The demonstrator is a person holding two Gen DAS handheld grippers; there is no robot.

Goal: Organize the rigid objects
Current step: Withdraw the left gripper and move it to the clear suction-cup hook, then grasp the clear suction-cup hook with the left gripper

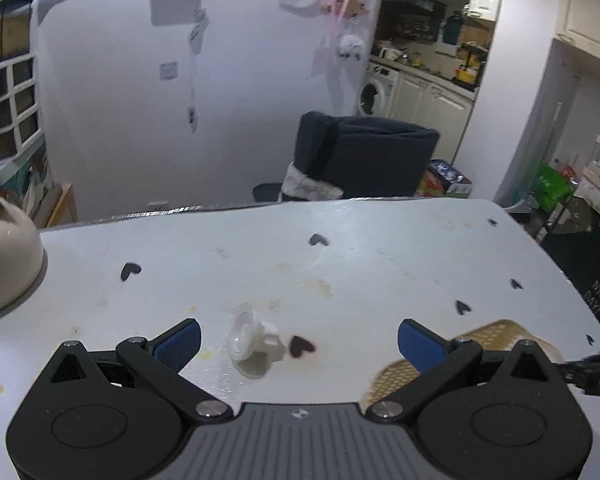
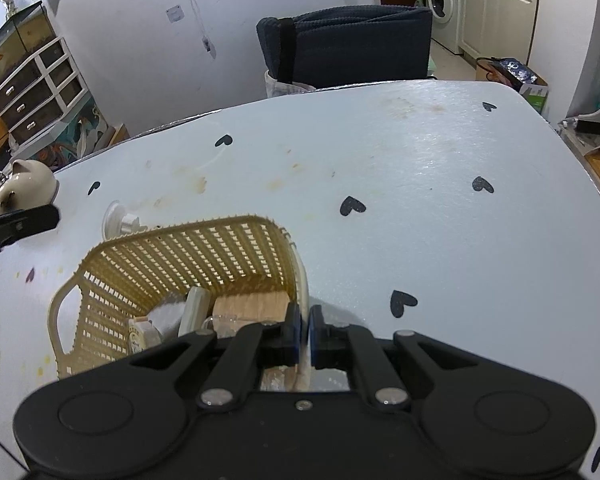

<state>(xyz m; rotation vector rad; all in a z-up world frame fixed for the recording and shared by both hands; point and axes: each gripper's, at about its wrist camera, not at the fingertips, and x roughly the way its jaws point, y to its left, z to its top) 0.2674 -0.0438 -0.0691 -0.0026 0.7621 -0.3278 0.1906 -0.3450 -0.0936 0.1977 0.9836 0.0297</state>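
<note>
Blue rubber pads line both grippers. The left gripper point(image 1: 299, 340) is spread wide, holding nothing; its fingers point(image 1: 182, 342) stand on either side of a small white plastic cap point(image 1: 252, 344), which lies on its side on the table point(image 1: 380, 256), nearer the left pad and not touching either. A dark heart print point(image 1: 301, 347) sits just beside the cap.

The right gripper point(image 2: 304, 334) is closed on the near right rim of a tan lattice basket point(image 2: 188, 252); the pale rim passes between the two pads. The basket rests on the table point(image 2: 420, 152), with a loop handle on its left side. Inside lie a flat wooden block point(image 2: 252, 306), a pale oblong piece point(image 2: 196, 306) and a round cream item point(image 2: 140, 338), partly hidden by the gripper body.

In the right wrist view, the white cap point(image 2: 120, 222) lies just beyond the basket's far left corner. A cream cat-eared pot point(image 2: 24, 188) stands at the table's left edge, well apart from the basket. Behind the table is a dark chair point(image 2: 348, 40), and a washing machine point(image 2: 442, 0) stands in the room beyond.
</note>
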